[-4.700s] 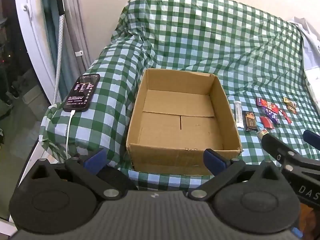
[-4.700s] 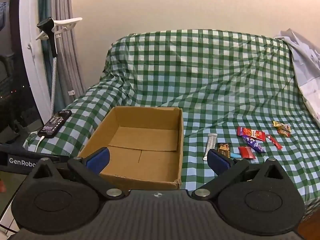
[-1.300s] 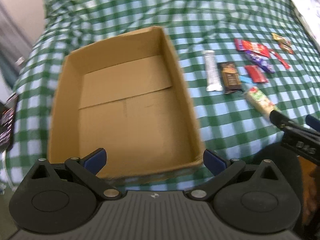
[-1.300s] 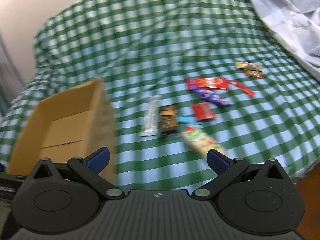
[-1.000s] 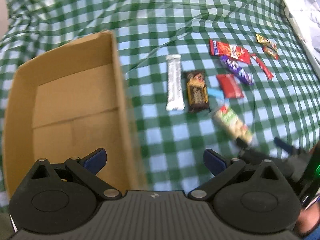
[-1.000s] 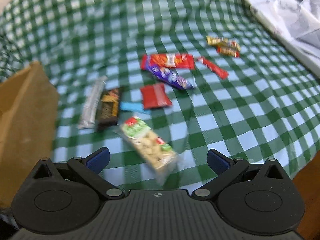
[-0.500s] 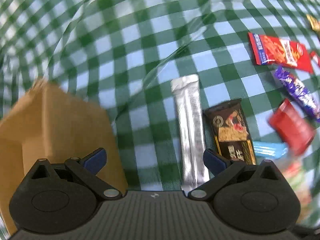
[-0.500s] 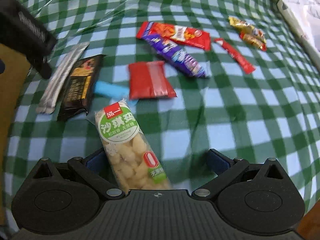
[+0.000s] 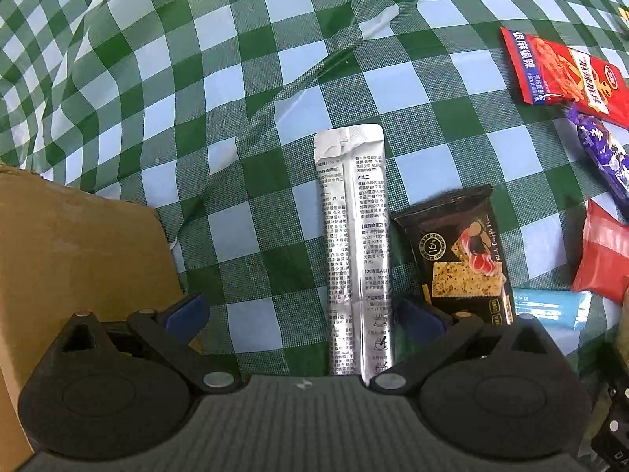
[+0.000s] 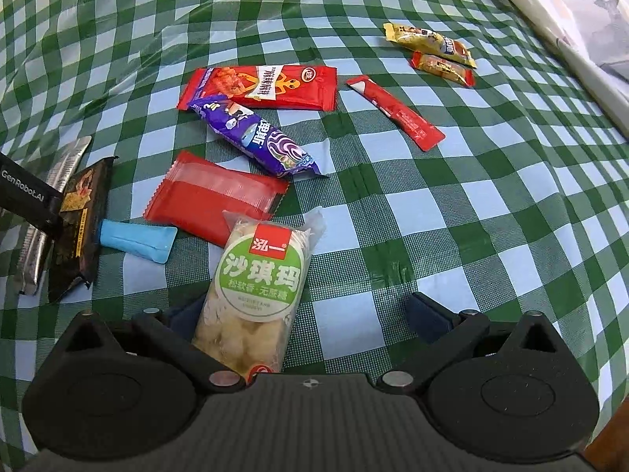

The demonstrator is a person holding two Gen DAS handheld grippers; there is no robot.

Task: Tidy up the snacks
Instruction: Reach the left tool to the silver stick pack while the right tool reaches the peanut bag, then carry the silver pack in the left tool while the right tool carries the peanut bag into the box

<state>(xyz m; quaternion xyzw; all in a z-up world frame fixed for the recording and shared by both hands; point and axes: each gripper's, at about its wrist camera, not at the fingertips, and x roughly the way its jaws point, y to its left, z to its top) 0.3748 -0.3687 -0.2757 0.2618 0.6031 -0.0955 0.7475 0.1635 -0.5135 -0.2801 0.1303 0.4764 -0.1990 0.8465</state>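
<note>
Snacks lie on the green checked cloth. In the left wrist view a long silver stick packet (image 9: 355,244) runs between the spread fingers of my open left gripper (image 9: 300,312), close to the right finger. A black cracker packet (image 9: 460,259) lies just right of it, and the cardboard box (image 9: 78,244) stands at the left. In the right wrist view my open right gripper (image 10: 304,312) is low over a clear packet with a green label (image 10: 255,287), which lies between the fingers near the left one. Neither gripper holds anything.
Ahead of the right gripper lie a plain red packet (image 10: 216,196), a blue stick (image 10: 137,240), a purple packet (image 10: 255,137), a large red packet (image 10: 267,86), a thin red stick (image 10: 397,112) and two small yellow candies (image 10: 432,45). The left gripper's body (image 10: 27,196) shows at the left edge.
Both grippers have dropped closer to the cloth. The left swung right from the box to the silver stick. The right closed in on the green-label packet.
</note>
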